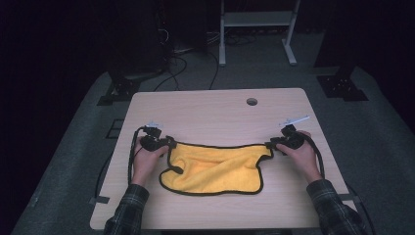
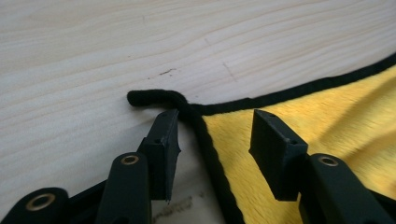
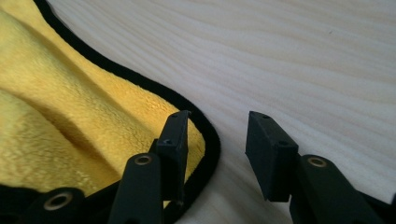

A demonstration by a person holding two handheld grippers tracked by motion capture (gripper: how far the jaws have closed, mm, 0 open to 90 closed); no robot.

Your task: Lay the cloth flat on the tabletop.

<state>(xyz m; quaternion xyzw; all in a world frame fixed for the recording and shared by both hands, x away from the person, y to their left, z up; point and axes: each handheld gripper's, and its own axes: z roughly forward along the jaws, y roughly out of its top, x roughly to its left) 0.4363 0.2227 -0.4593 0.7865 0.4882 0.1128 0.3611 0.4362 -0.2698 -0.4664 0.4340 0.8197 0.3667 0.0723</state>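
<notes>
Cloth (image 1: 215, 171), yellow with a black hem, lies crumpled on the wooden table (image 1: 215, 105) in front of you, its far edge stretched between your two hands and its near part bunched toward you. Your left hand (image 1: 146, 159) rests low on the table at the cloth's far left corner, forearm coming in from the near edge in a plaid sleeve (image 1: 128, 208), with the left gripper (image 1: 170, 143) pointing inward toward the cloth. Seen from the left gripper view, its jaws stand apart: the corner's black hem (image 2: 205, 135) runs up between them, one pad just beside the hem, the other over the yellow pile, and neither presses on it. Your right hand (image 1: 301, 152) mirrors that pose at the far right corner, wrist angled in and the right gripper (image 1: 269, 145) aimed toward the cloth. In the right gripper view, those jaws are also spread; one sits over the rounded corner of the cloth (image 3: 93, 126), the other over bare wood, with nothing pinched.
</notes>
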